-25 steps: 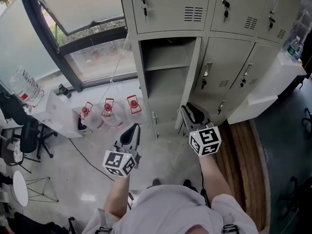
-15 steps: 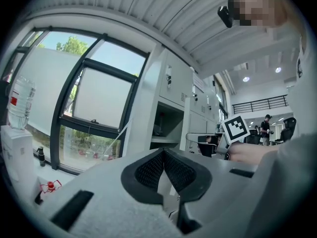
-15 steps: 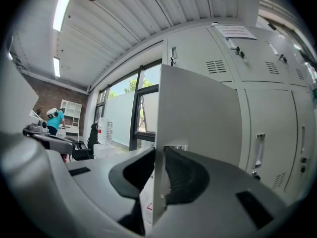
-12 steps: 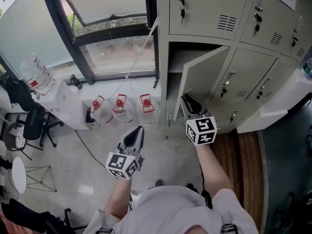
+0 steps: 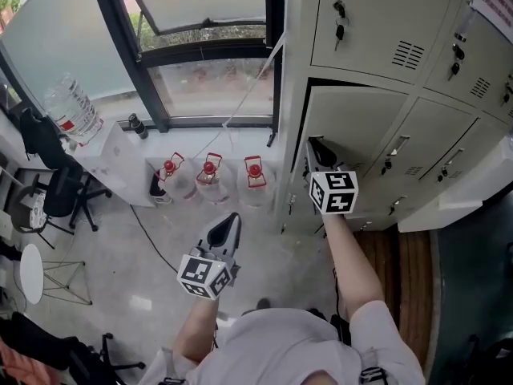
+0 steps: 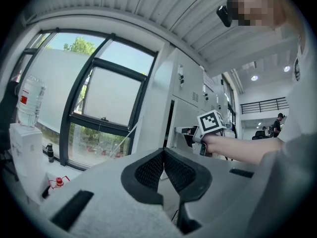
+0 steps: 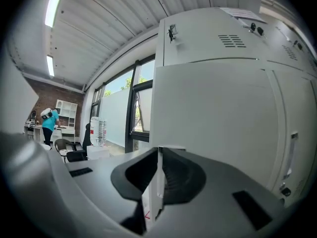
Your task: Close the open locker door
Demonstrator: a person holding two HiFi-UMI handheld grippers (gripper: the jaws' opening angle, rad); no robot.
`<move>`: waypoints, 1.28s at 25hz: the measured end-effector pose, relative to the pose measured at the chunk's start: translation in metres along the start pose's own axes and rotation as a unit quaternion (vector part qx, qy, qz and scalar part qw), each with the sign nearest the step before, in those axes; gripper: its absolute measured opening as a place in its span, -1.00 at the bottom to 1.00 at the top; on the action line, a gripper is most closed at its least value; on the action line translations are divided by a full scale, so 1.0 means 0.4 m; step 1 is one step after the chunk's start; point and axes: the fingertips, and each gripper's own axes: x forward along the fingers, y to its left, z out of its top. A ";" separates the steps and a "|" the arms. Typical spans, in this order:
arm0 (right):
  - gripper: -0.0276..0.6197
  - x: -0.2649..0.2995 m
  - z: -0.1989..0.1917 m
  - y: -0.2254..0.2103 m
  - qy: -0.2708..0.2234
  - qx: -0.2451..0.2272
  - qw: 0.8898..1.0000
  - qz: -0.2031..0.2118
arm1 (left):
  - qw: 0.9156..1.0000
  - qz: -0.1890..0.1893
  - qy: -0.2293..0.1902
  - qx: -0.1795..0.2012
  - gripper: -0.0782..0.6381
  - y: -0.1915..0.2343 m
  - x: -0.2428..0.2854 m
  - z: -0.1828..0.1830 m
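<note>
The beige locker door (image 5: 361,127) of the lower left compartment stands almost closed, with a dark gap showing along its top and left edge. My right gripper (image 5: 313,144) is at the door's free left edge. In the right gripper view the door (image 7: 213,118) fills the right side, and its thin edge (image 7: 157,182) runs between the jaws of the right gripper (image 7: 158,148), which are closing onto it. My left gripper (image 5: 230,220) hangs low over the floor, away from the lockers. Seen close up, the left gripper (image 6: 163,151) is shut with nothing in it.
Neighbouring lockers (image 5: 401,46) with keys in their locks stand above and to the right. Three red-capped water jugs (image 5: 210,175) sit on the floor under the window (image 5: 208,79). A white stand with a large bottle (image 5: 72,107) and an office chair (image 5: 56,199) are at the left.
The door has swung from wide open to almost closed. My right gripper has travelled with its edge toward the locker. The left gripper has barely moved.
</note>
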 end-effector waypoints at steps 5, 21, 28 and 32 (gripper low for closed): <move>-0.86 0.072 -0.001 -0.018 0.011 -0.007 1.000 -0.009 | 1.000 0.008 0.008 -0.002 -0.76 0.025 -0.002 -0.009; -0.88 0.075 0.010 -0.013 0.009 0.014 1.000 -0.008 | 1.000 -0.007 0.008 0.000 -0.76 0.025 0.022 0.002; -0.88 -0.130 0.008 0.036 -0.020 0.011 1.000 0.006 | 0.999 -0.034 0.004 0.002 -0.76 -0.026 0.049 0.002; -0.88 -0.279 0.002 0.052 -0.040 0.049 0.998 0.007 | 0.999 -0.052 -0.002 0.004 -0.76 -0.069 0.071 0.013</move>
